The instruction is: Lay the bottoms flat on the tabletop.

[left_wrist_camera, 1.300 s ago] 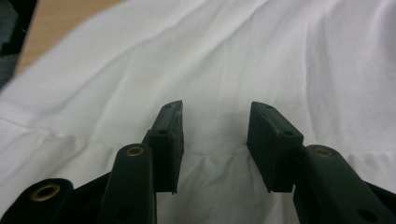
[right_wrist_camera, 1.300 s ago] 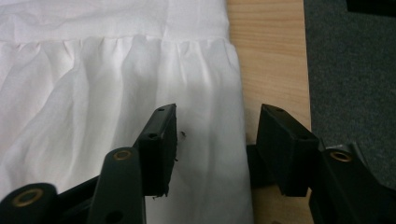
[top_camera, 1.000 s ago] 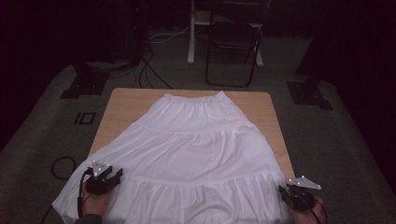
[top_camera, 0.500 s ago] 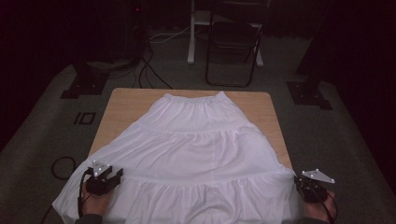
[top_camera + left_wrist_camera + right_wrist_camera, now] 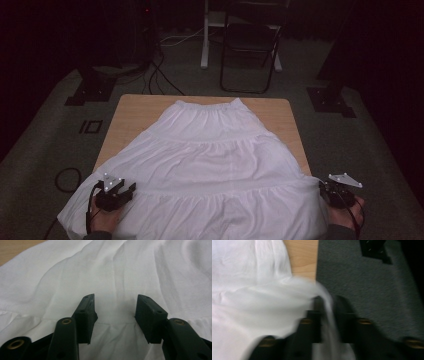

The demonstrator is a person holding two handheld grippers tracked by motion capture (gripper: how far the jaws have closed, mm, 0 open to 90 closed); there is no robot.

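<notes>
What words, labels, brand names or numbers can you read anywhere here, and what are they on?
None can be read.
White skirt: plain fabric, no print or tag showing.
Wooden table: bare.
Left gripper and right gripper: no legible markings.
Folding chair: too dark to tell.
</notes>
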